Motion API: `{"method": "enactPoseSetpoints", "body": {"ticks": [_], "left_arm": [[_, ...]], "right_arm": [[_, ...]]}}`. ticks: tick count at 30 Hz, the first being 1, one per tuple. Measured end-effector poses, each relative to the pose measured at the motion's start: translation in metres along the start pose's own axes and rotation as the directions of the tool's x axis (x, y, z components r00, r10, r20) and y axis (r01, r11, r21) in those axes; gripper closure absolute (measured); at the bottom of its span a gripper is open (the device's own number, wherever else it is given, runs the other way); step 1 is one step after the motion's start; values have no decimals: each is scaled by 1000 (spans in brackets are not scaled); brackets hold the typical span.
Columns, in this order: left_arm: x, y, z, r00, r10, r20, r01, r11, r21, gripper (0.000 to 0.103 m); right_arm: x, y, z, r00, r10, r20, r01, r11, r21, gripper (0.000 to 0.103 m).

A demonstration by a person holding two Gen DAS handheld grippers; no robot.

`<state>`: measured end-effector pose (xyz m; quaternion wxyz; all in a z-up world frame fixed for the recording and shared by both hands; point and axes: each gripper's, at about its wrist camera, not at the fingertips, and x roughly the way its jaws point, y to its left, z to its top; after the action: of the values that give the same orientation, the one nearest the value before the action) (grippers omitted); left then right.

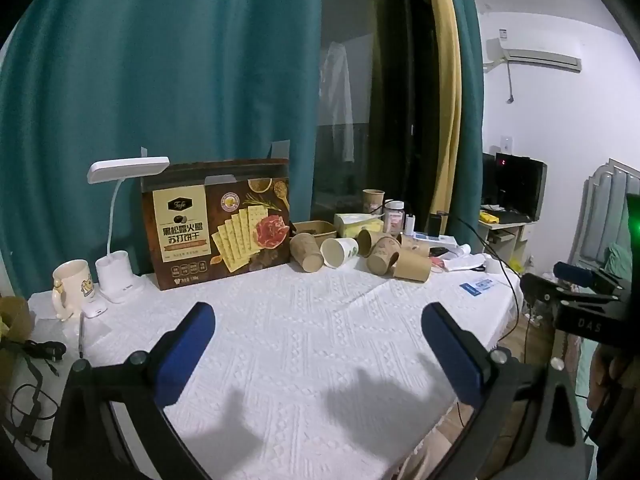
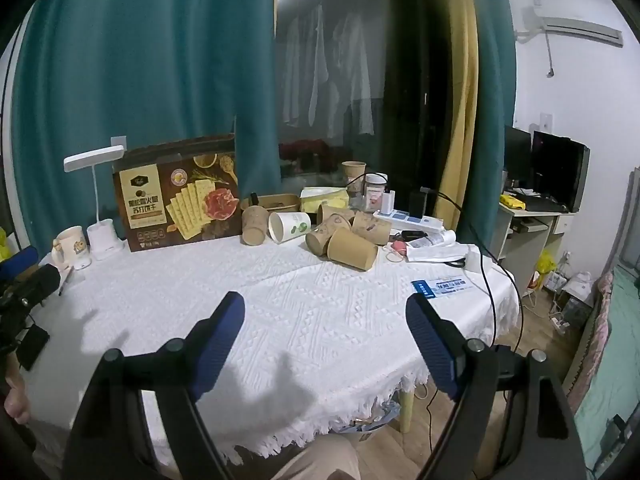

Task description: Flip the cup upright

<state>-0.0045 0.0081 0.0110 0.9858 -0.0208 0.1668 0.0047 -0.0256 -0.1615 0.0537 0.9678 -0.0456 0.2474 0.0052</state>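
Observation:
Several paper cups lie on their sides at the far side of the white tablecloth: brown ones and a white one with a green print. One brown cup stands upright behind them. My left gripper is open and empty, above the cloth well short of the cups. My right gripper is open and empty, also short of the cups. The right gripper shows at the right edge of the left wrist view, and the left one at the left edge of the right wrist view.
A cracker box, a white desk lamp and a cream mug stand at the back left. A tissue box, a jar, a power strip and cables lie at the back right. The table edge is near.

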Motion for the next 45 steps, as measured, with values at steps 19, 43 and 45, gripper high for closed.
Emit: {"method": "enactPoseSetpoints", "body": {"ticks": [19, 43, 45], "left_arm": [[1, 8, 6, 1000, 5, 2, -5, 1000, -1, 0], [2, 4, 4, 1000, 8, 3, -8, 1000, 1, 0], [2, 3, 4, 1000, 7, 2, -7, 1000, 0, 0]], "right_arm": [[5, 4, 7, 1000, 8, -5, -8, 1000, -2, 22], [7, 4, 7, 1000, 8, -7, -8, 1000, -1, 22], [7, 4, 6, 1000, 8, -7, -8, 1000, -1, 22]]}}
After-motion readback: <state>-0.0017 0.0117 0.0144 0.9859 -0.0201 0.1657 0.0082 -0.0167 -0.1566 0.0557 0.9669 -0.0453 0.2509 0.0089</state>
